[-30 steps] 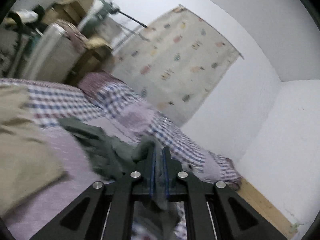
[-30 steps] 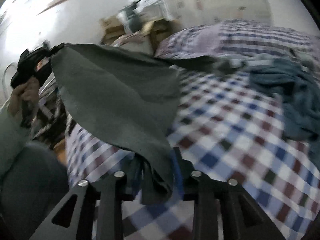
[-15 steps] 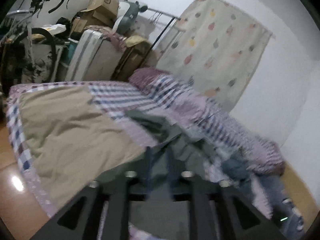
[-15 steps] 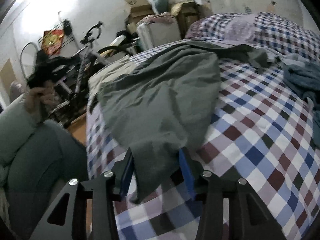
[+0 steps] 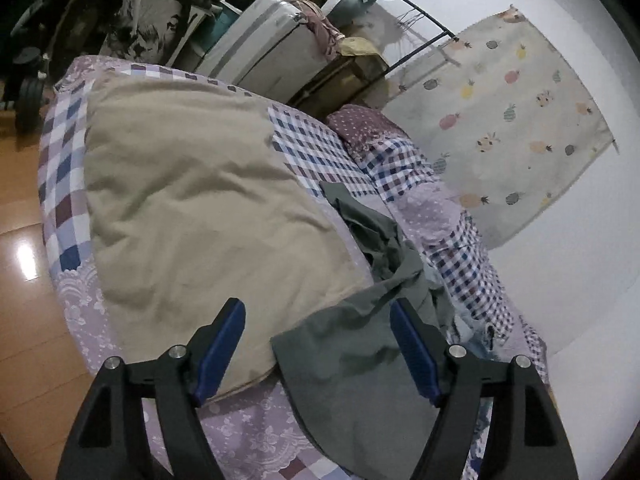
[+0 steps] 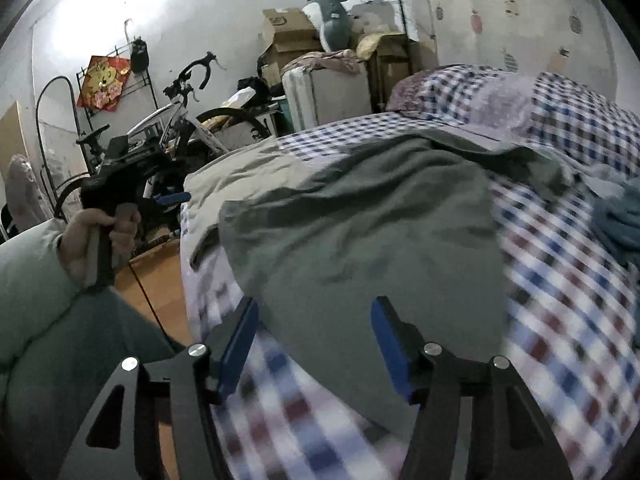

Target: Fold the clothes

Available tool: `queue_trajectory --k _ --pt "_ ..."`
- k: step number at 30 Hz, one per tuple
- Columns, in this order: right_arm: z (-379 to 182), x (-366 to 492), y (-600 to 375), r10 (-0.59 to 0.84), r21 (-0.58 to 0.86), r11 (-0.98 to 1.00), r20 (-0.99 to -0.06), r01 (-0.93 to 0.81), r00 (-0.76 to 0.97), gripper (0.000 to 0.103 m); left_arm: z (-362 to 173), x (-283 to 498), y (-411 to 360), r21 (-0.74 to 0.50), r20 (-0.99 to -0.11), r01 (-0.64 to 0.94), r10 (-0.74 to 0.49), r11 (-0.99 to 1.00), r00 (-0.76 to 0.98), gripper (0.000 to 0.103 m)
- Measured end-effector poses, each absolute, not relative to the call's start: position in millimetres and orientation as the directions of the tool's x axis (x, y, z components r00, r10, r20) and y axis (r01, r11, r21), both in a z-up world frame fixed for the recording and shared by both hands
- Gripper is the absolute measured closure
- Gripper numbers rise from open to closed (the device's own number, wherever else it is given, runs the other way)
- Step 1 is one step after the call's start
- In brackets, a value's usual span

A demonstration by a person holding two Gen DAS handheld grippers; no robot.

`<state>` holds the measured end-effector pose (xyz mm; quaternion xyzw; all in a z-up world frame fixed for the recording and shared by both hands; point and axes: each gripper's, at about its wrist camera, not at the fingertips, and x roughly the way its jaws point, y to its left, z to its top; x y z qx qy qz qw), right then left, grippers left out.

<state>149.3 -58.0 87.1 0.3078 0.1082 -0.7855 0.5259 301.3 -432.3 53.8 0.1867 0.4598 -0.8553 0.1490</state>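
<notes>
A dark green garment (image 6: 372, 232) lies spread over the checked bed (image 6: 568, 280); in the left wrist view its near corner (image 5: 352, 364) rests on the cover with the far part bunched up. My left gripper (image 5: 316, 320) is open above that corner, blue pads wide apart, nothing between them. My right gripper (image 6: 314, 320) is open too, hovering over the garment's near edge. A hand holds the left gripper (image 6: 132, 184) at the bed's left side in the right wrist view.
A beige garment (image 5: 192, 200) lies flat on the bed's left half. Blue clothes (image 6: 620, 216) are piled at the right. A bicycle (image 6: 180, 120), boxes (image 6: 288, 36) and a suitcase stand beyond the bed. Wooden floor (image 5: 24, 280) lies to the left.
Both grippers held the green garment a second ago and have opened. The garment dropped from the air onto the bed and now lies spread.
</notes>
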Motion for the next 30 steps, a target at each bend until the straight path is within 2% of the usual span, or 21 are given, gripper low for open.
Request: queue_trajectory --k 2,10,16,18,22,25,30 --pt "84.4 157.5 -98.9 -0.764 0.146 -0.393 -0.602 0.908 -0.234 0.04 55.4 302.4 -431.8 -0.739 -0.438 0.402 -0.068 -0.541 -0.896 0.02" --pt "71.2 166.9 -228.8 -0.73 0.092 -0.362 -0.646 0.927 -0.221 0.04 51.2 320.5 -445.4 -0.804 -0.376 0.354 -0.053 -0.478 -0.925 0.02" --pt "59.4 172.9 -320.9 -0.7 0.055 -0.342 -0.681 0.938 -0.216 0.048 42.2 332.7 -457.3 -0.839 -0.351 0.338 -0.051 -0.428 -0.935 0.02" --pt "48.4 171.0 -331.1 -0.676 0.047 -0.356 -0.702 0.933 -0.223 0.053 40.9 333.0 -457.9 -0.841 -0.348 0.332 -0.042 -0.426 -0.936 0.02" --pt "31.3 163.3 -342.2 -0.644 0.058 -0.401 -0.728 0.914 -0.237 0.083 40.9 332.8 -456.9 -0.84 -0.341 0.318 -0.028 -0.439 -0.94 0.02" --pt "31.8 150.9 -331.6 -0.661 0.122 -0.44 -0.714 0.89 -0.229 0.099 39.1 333.1 -457.9 -0.845 -0.339 0.313 -0.02 -0.434 -0.941 0.02" --pt "71.3 130.2 -287.4 -0.731 0.197 -0.486 -0.625 0.851 -0.273 0.1 38.2 331.6 -457.7 -0.847 -0.338 0.309 -0.011 -0.433 -0.941 0.02"
